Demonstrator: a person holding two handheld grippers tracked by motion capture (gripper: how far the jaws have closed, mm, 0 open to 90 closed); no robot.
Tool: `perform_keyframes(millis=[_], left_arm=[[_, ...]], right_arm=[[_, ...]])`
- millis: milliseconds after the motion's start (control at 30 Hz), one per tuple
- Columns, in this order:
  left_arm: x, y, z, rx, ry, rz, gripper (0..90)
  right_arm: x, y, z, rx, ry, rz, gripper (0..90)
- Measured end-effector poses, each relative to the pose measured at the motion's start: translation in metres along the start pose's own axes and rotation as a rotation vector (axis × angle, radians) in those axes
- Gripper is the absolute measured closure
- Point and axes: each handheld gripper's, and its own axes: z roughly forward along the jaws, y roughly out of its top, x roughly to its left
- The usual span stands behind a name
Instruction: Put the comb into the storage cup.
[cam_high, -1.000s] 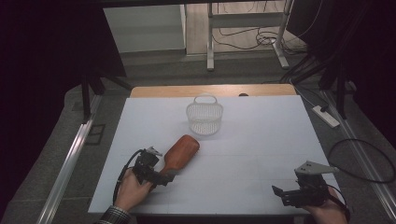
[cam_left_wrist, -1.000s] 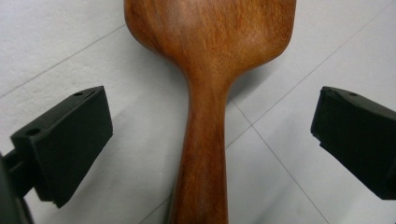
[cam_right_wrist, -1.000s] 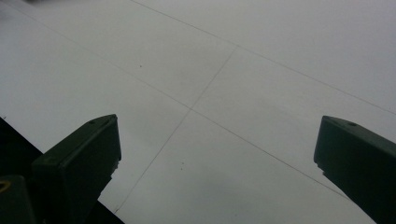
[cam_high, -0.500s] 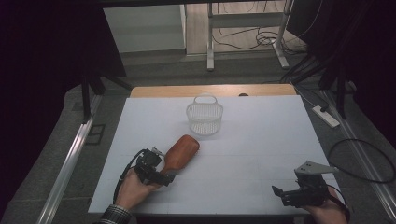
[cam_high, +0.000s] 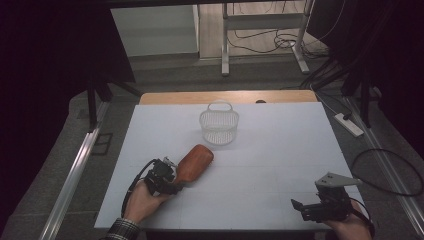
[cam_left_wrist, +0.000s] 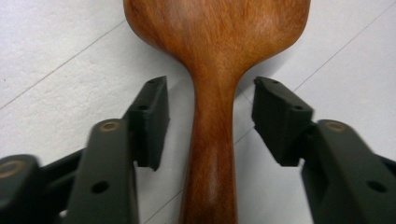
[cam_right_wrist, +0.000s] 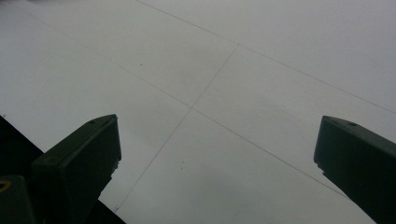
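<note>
wooden spoon (cam_left_wrist: 215, 70) brown, glossy (grained) | left hand-held gripper (cam_left_wrist: 210, 116) closing, astride handle, untouched

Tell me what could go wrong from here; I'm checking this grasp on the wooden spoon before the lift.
1. The left gripper has just been closing around the wooden spoon, but its pads still stand clear of the neck; lifting now could leave the spoon behind.
2. The grip sits at the narrow neck, so the broad bowl may tip down or swivel.
3. The white basket lies just beyond the bowl; a swing could knock it.
</note>
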Motion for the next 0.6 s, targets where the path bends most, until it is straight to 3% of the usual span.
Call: perform_keyframes(millis=[267, 367, 467, 600], left_arm=[[0.0042, 0.0, 0.0037, 0.012, -0.027, -0.023, 62.9], [0.0065, -0.0002, 0.004, 0.004, -0.056, -0.033, 66.8], [0.0046, 0.0004, 0.0035, 0.011, -0.048, -0.012, 69.4], [0.0027, 0.0022, 0.0023, 0.014, -0.046, -0.019, 71.3]], right_arm=[[0.0002, 0.0001, 0.0, 0.002, 0.001, -0.004, 0.7], [0.0002, 0.0001, 0.0002, 0.002, 0.002, -0.004, 0.7], [0.0003, 0.0001, 0.0002, 0.001, 0.001, -0.004, 0.7], [0.0004, 0.0001, 0.0002, 0.001, 0.001, -0.005, 0.7]])
